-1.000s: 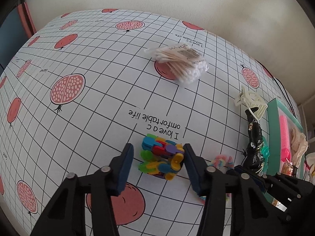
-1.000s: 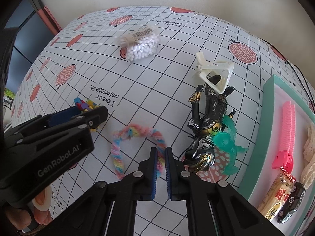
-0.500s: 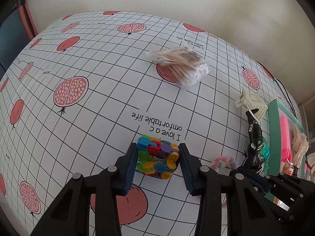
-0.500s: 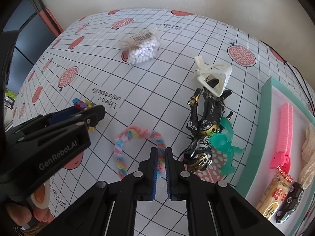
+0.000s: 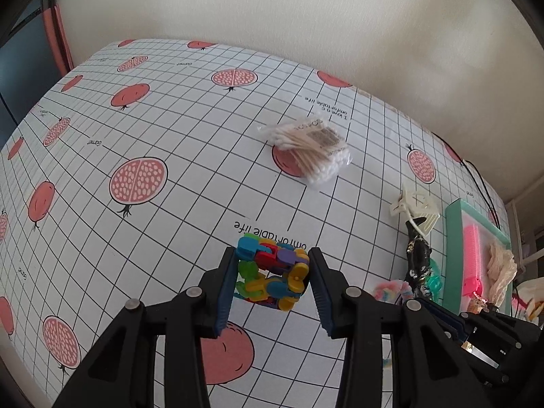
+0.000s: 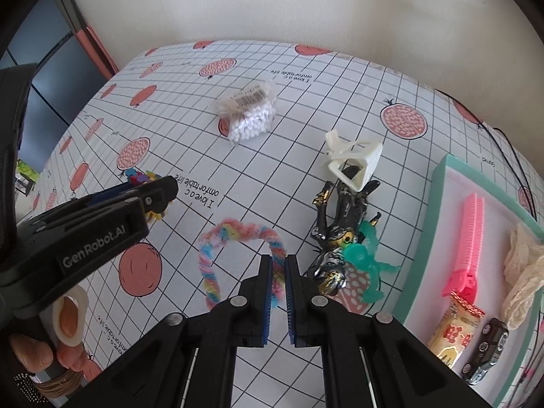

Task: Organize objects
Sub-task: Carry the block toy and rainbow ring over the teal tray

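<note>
My left gripper is shut on a multicoloured plastic link toy and holds it above the pomegranate-print tablecloth. It also shows in the right wrist view, mostly hidden behind the left gripper. My right gripper is nearly shut, its jaws astride one end of a pastel fuzzy pipe-cleaner loop lying on the cloth. A teal tray at the right holds a pink comb, lace, a snack packet and a toy car.
A bag of cotton swabs lies toward the back. A white hair claw, a black-and-gold figure and a teal translucent figure lie left of the tray. A wall stands behind the table.
My left gripper closed on the link toy and lifted it off the cloth. The right gripper rose a little over the pipe-cleaner loop, jaws unchanged.
</note>
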